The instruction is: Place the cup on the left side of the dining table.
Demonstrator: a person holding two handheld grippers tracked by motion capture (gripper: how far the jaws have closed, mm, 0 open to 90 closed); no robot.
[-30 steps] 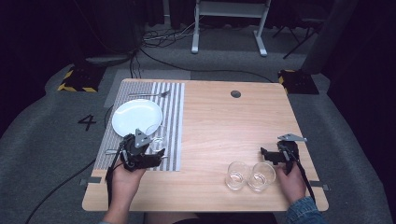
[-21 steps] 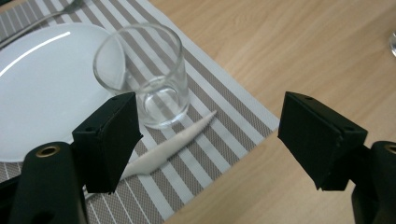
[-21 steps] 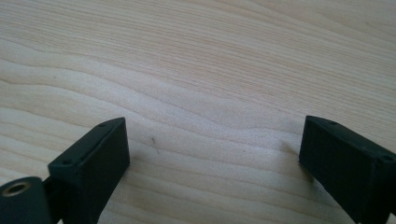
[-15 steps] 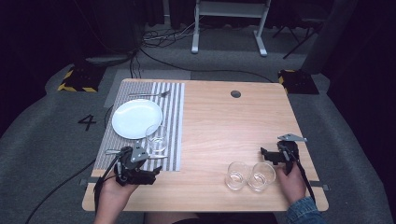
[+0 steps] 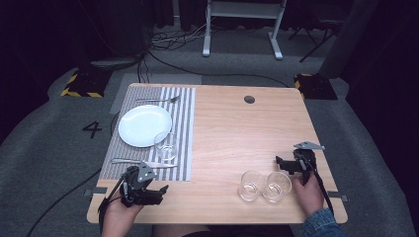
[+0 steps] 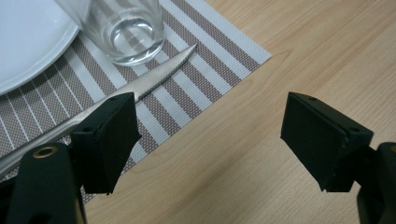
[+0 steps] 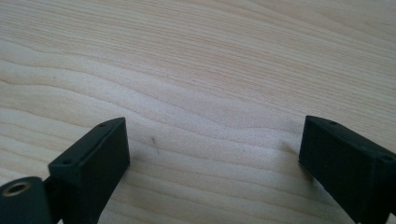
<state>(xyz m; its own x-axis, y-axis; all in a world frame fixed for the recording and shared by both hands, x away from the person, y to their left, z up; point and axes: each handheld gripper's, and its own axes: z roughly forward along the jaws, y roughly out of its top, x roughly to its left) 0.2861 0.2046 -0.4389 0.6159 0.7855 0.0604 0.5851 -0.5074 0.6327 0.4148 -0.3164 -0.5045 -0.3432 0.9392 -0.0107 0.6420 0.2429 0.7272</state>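
The glass (image 5: 166, 146) stood upright on the striped placemat (image 5: 185, 123), just beside the white plate's (image 5: 143, 126) near rim and close to the knife (image 5: 143, 163), so setting it down looked finished. Your left gripper (image 5: 160, 192) was low over the bare table (image 5: 232, 133) off the mat's corner, its jaws having just been opening, wide apart with nothing between them. Your right gripper (image 5: 281, 165) sat beside the two spare glasses (image 5: 251, 186), jaws likewise spread and empty, and the next move, I judged, called for straddling one of them squarely and closing gently without knocking its neighbour.
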